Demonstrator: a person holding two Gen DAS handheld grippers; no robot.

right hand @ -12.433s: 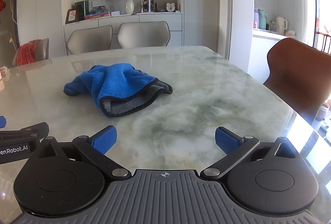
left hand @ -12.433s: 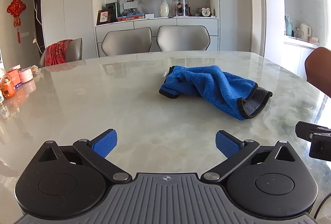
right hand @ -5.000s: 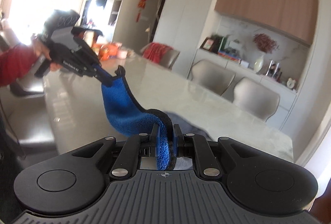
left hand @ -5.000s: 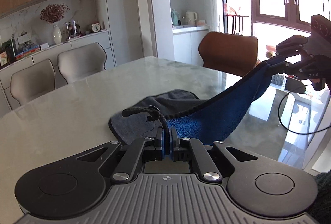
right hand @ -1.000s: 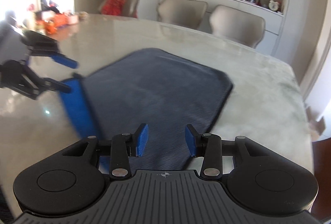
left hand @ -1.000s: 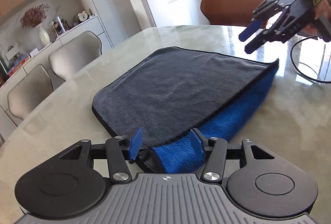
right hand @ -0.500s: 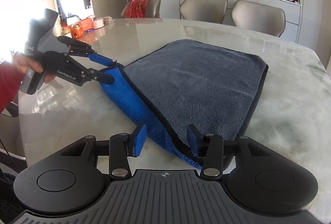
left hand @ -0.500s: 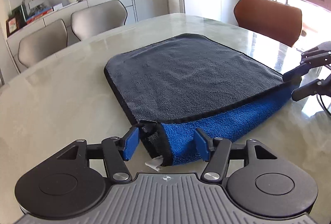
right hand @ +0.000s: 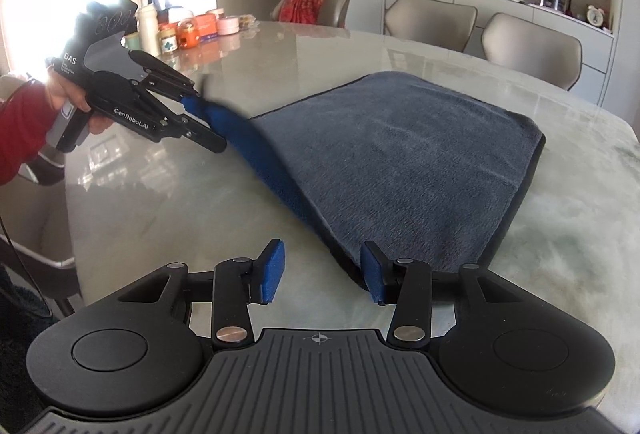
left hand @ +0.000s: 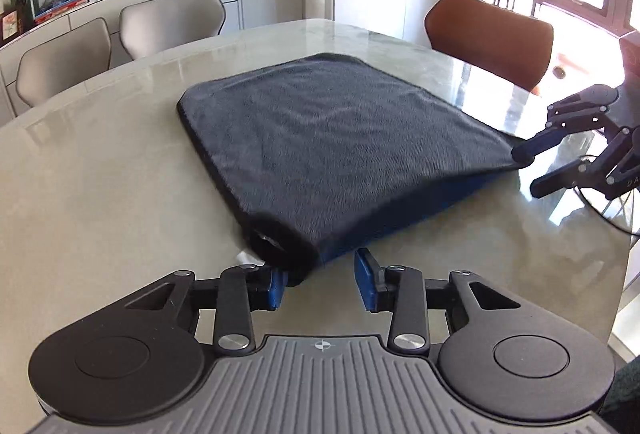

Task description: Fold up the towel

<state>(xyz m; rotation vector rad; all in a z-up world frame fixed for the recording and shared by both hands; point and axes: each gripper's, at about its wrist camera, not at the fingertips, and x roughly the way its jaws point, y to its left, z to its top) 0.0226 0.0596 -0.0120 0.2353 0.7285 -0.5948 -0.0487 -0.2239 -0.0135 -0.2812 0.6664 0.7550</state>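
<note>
The towel (left hand: 336, 137) lies spread on the table (left hand: 100, 193), grey face up, with its near edge doubled over so that a blue band of the underside shows along that edge (right hand: 272, 169). That near edge is the long axis that matters here: it runs from one gripper to the other, and the two tools stand at its opposite ends. The left gripper (left hand: 320, 284) is open, its pads apart; the rolled near-left corner of the towel sits just ahead of its left pad (left hand: 276, 288), at or very near touching, but not between the jaws. The right gripper (right hand: 320, 276) is likewise open and holds nothing; the near-right corner lies just ahead of its right pad (right hand: 372, 280), off-centre to that side. In the right wrist view the left gripper's fingers appear to bracket the far end of the blue band, though blur there prevents a firm finding on contact. In the left wrist view the right gripper (left hand: 532, 169) stands at the towel's far corner, fingers spread. Judgement: each hand is nearest its own corner, the rest of the towel extends away from both, and a fold carrying the near edge over to the far one would need each gripper shifted sideways to centre its corner before closing.
</note>
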